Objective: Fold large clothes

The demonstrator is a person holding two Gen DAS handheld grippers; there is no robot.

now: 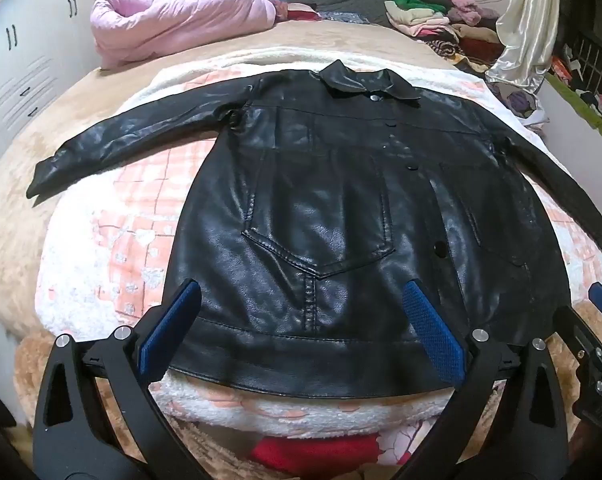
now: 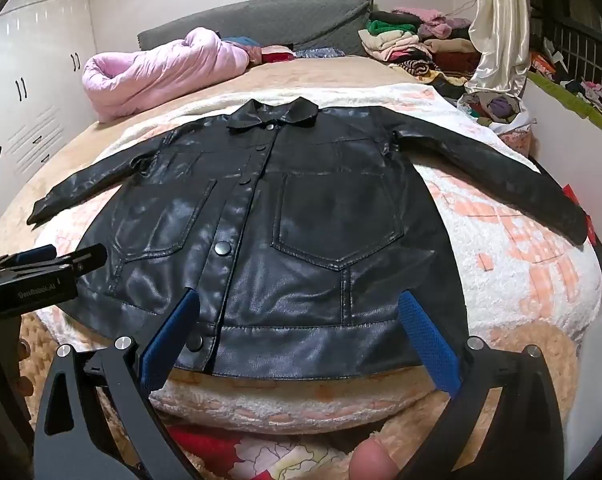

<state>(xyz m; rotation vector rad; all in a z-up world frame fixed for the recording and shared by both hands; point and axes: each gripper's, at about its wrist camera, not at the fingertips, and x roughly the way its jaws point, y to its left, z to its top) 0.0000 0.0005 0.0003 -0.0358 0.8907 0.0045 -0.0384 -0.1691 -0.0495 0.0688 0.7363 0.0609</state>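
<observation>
Left wrist view looks down on a black leather jacket [image 1: 341, 208] lying face up and buttoned on a fleecy pink-and-white blanket [image 1: 113, 240] across the bed, collar [image 1: 365, 84] on its far side, both sleeves [image 1: 133, 136] spread outward from the jacket. The left tongs [image 1: 301, 320] hover just above the jacket's hem [image 1: 301, 360], jaws wide apart and gripping nothing; the right tongs [image 2: 301, 320] hang likewise over the hem, equally spread and empty. Folding has probably not begun. A good start would be pinching one sleeve near its cuff and laying it flat across the jacket's chest. The leather looks stiff, glossy and slippery, with stitched patch pockets [image 2: 337, 224] and round snaps [image 2: 222, 248].
</observation>
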